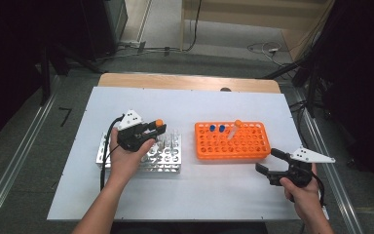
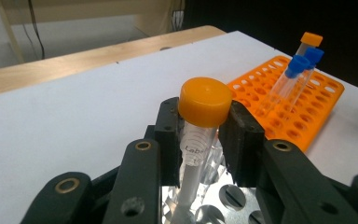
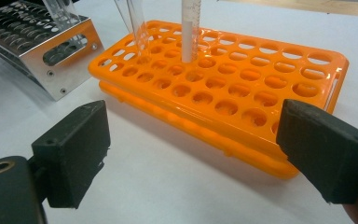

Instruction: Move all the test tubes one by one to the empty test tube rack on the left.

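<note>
My left gripper (image 1: 158, 127) is shut on an orange-capped tube (image 2: 200, 126), held upright just above the metal rack (image 1: 168, 158); its tip hangs over the rack's holes (image 2: 230, 196). The orange rack (image 1: 231, 141) at centre right holds two blue-capped tubes (image 1: 216, 128) and one orange-capped tube (image 1: 235, 127). My right gripper (image 1: 269, 162) stands open near the orange rack's front right corner, nothing between its fingers (image 3: 72, 154). In the right gripper view the orange rack (image 3: 223, 88) lies just ahead, with tube bodies rising out of frame.
The racks stand on a white board (image 1: 185, 195) over a wooden table (image 1: 190, 82). More clear tubes (image 1: 171, 140) stand in the metal rack (image 3: 37, 42). Cables run across the floor (image 1: 265, 48) behind the table. Open board lies in front of both racks.
</note>
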The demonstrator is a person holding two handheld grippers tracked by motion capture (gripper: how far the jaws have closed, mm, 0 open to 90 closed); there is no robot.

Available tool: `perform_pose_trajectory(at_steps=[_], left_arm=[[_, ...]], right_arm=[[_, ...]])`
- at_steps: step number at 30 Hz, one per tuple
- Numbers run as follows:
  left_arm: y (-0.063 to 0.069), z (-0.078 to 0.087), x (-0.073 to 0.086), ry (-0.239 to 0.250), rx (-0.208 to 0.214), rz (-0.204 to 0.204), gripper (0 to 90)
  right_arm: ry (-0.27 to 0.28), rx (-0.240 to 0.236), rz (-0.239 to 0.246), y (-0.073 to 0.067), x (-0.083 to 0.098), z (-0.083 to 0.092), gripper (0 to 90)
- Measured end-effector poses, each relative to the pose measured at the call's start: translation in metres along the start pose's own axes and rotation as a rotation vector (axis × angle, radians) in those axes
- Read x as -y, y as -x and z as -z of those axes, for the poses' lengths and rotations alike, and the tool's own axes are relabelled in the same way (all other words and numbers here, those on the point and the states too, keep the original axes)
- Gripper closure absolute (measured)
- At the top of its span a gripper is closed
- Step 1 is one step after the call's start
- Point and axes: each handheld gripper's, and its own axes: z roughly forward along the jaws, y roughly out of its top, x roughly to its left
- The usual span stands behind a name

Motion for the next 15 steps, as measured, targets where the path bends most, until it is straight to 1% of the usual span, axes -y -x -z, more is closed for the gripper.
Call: perform_pose_trajectory(at_steps=[2, 5, 8, 11, 13, 15], left_arm=[[-0.0008, -0.0003, 0.0004, -0.014, 0.003, 0.012, 69.3], [-0.0013, -0.0008, 0.0011, -0.042, -0.005, 0.010, 69.3], [-0.0008, -0.0006, 0.0013, -0.058, 0.000, 0.014, 68.4], [0.0001, 0.0015, 0.0005, -0.055, 0.010, 0.020, 65.9], [0.0009, 0.0029, 0.0000, -0.047, 0.004, 0.027, 61.5], [0.0018, 0.0049, -0.0004, -0.041, 0.006, 0.026, 57.5]], right_arm=[[-0.001, 0.001, 0.001, 0.0000, 0.0000, -0.0001, 8.2], [0.000, 0.001, 0.001, 0.0002, 0.0001, -0.0003, 8.2], [-0.001, 0.001, 0.001, -0.0001, 0.0001, -0.0005, 8.2], [-0.002, 0.001, 0.000, -0.0003, 0.0000, -0.0007, 8.3], [0.000, 0.001, 0.001, -0.0002, -0.0001, -0.0006, 8.2], [0.001, 0.001, 0.003, 0.0000, -0.0003, -0.0003, 8.2]])
